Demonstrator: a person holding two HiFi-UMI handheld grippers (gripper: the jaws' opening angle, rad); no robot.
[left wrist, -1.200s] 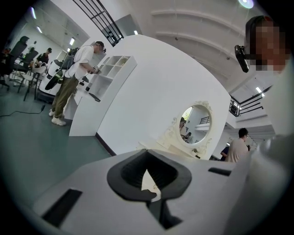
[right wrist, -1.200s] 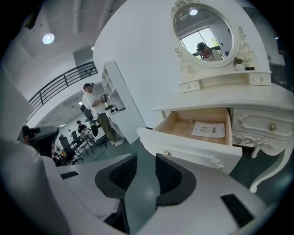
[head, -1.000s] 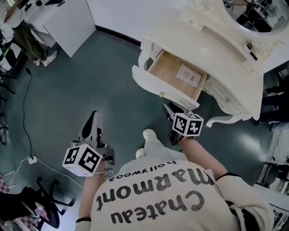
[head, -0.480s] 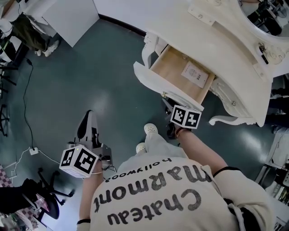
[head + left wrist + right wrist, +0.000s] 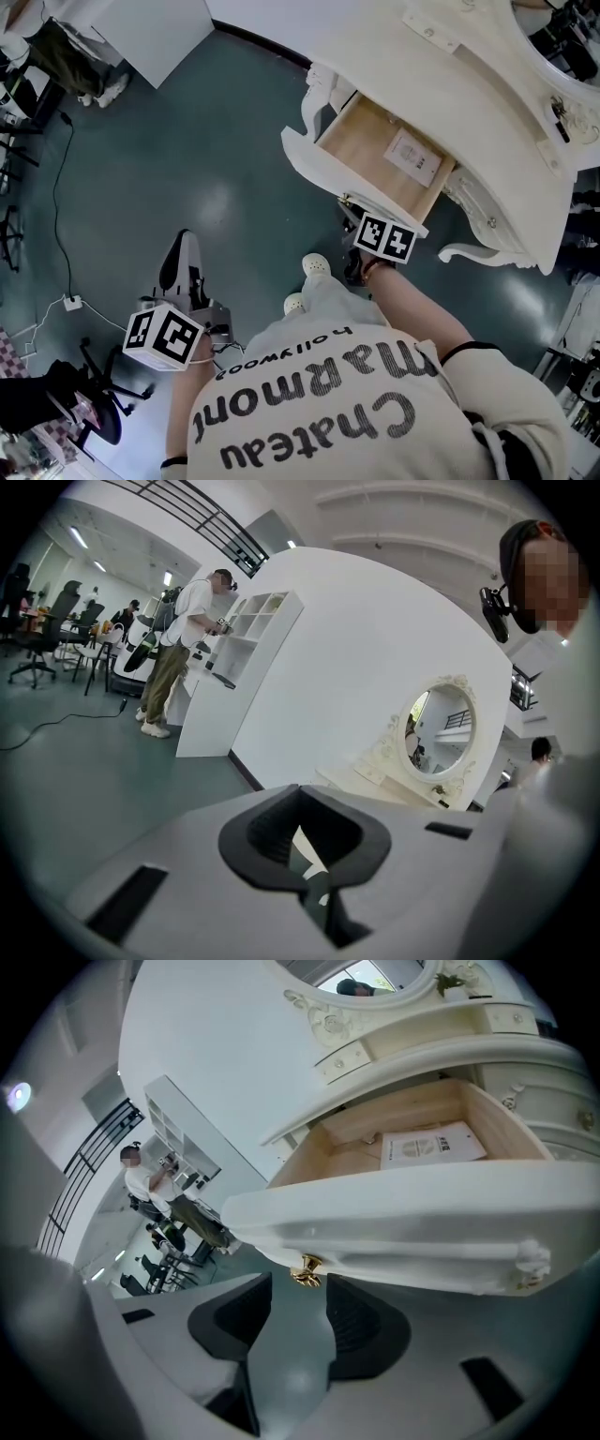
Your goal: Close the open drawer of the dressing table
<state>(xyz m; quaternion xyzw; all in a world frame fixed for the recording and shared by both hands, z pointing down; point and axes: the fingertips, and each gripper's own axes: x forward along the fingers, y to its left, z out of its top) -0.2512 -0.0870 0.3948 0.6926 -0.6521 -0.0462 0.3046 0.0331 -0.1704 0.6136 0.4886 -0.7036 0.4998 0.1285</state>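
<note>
The cream dressing table has its drawer pulled out, light wood inside, with a white paper on the bottom. In the right gripper view the curved drawer front fills the middle, and a gold knob hangs under it. My right gripper sits just below that knob; its jaws are opening, nothing is between them, and the knob stands just beyond the gap. My left gripper hangs low at the left over the floor, far from the drawer, jaws together and empty.
The dark green floor spreads left of the table. An oval mirror stands on the table top. A white shelf unit with a person beside it stands far off. A cable and office chairs lie at the left.
My right gripper has sunk and come closer to the drawer front and its knob. The left gripper has stayed in about the same place.
</note>
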